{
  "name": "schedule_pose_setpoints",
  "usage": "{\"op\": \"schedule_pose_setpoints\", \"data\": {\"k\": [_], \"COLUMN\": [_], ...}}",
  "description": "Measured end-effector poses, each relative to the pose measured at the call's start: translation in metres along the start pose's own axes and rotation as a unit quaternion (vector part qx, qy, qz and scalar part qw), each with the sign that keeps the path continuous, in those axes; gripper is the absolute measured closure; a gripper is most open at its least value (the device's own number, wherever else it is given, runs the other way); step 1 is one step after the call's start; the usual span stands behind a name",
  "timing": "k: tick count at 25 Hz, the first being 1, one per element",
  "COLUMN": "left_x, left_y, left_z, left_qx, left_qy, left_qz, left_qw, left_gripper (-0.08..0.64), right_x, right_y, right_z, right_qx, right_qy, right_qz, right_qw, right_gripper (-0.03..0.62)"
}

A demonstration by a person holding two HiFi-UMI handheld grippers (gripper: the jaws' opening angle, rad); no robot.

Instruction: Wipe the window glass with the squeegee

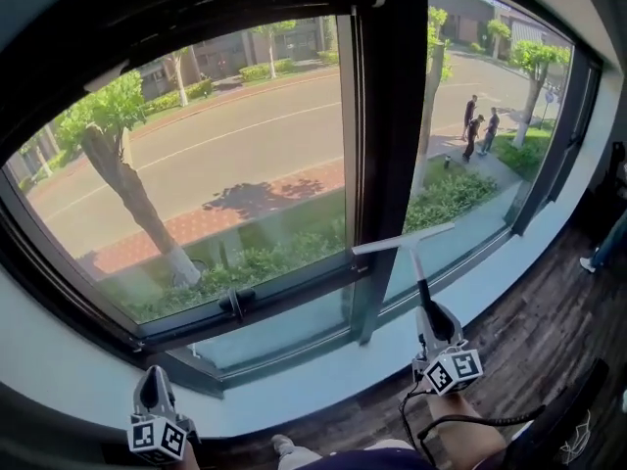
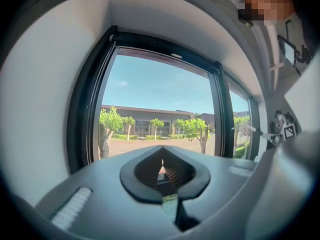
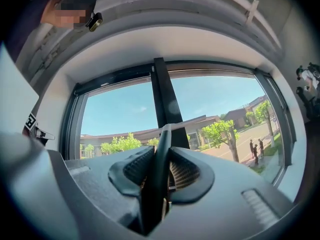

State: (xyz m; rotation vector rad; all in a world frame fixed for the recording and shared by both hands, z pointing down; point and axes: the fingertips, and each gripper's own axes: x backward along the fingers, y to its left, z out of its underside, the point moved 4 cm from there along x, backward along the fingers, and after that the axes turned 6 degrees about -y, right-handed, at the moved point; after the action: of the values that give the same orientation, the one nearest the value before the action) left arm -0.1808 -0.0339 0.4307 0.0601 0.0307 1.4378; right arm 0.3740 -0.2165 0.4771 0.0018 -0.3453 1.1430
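Your right hand-held gripper (image 1: 425,309) is clamped on the dark handle of the white-bladed squeegee (image 1: 404,240). The blade's low on the right window glass (image 1: 470,199), left end right by the black centre post (image 1: 387,145), with loads of open pane to the right. Your left hand-held gripper (image 1: 152,388) sits low, jaws together, empty.

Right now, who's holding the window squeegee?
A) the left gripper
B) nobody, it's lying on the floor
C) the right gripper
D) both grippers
C: the right gripper has its jaws shut on the handle of the squeegee, while the left gripper has nothing between its jaws and sits low, apart from it.
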Motion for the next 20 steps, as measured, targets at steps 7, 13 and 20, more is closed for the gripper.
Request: {"op": "schedule_pose_setpoints", "data": {"k": [7,13,20], "left_x": [-0.068,-0.117,-0.151], "left_y": [0.023,0.057,0.089], "left_z": [-0.004,-0.025,-0.044], "left_qx": [0.002,-0.018,-0.003], "left_qy": [0.000,-0.012,-0.028], "left_qz": [0.064,0.117,0.136], "left_qw": [0.9979,0.9929,0.9903], "left_gripper": [0.555,0.555,0.555], "right_x": [-0.002,-0.020,-0.057], "right_y": [0.025,0.084,0.145], "right_z": [-0.009,-0.028,-0.057], "right_qx": [0.032,0.047,0.049], "right_qy": [-0.026,-0.066,-0.107], "right_qz": [0.045,0.061,0.036], "right_qw": [0.998,0.995,0.992], "right_gripper": [0.489,0.489,0.489]}}
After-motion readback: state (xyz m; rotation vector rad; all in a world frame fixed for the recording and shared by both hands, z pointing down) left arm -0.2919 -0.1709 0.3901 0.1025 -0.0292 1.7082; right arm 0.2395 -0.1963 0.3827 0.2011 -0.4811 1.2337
